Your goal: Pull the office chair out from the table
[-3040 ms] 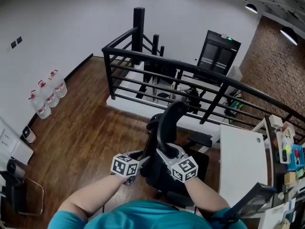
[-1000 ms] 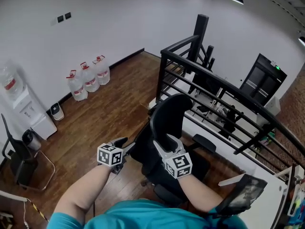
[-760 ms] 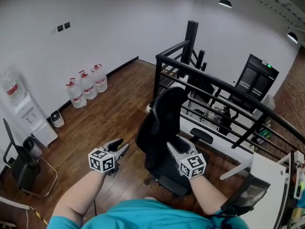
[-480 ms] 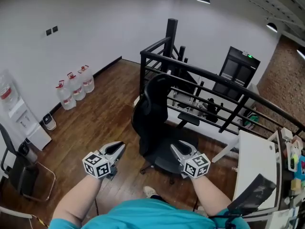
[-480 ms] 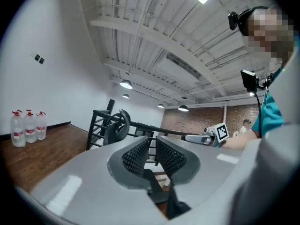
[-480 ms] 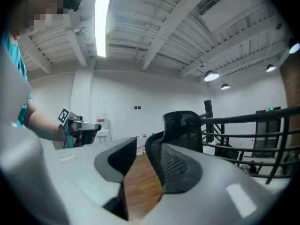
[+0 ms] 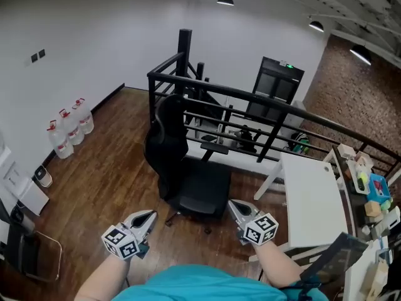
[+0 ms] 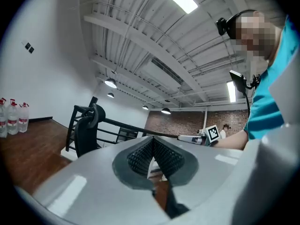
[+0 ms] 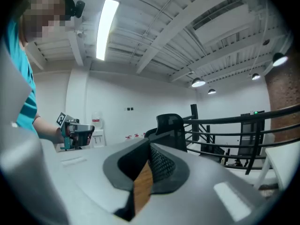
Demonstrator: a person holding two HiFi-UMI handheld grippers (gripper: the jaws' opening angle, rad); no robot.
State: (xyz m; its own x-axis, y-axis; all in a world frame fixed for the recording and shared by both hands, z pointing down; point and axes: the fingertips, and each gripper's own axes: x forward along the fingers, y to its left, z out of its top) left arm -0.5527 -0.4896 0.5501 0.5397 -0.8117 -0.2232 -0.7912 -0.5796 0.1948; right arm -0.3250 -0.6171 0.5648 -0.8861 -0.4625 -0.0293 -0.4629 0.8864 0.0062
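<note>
While the office chair (image 7: 188, 180) stands at twelve o'clock — apart from the table (image 7: 311, 205) at two — the left gripper (image 7: 149, 214) and right gripper (image 7: 233, 205) are seen clenched, empty, jaws just closed.

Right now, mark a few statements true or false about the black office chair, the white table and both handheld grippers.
1. The black mesh office chair stands apart from the white rectangular table. True.
2. The left gripper grips the chair's backrest. False: its jaws have just closed on nothing, away from the chair.
3. The right gripper has its jaws together and empty. True; they have just closed.
4. The clear water bottles stand on the table. False: they stand on the wooden floor by the white wall.
</note>
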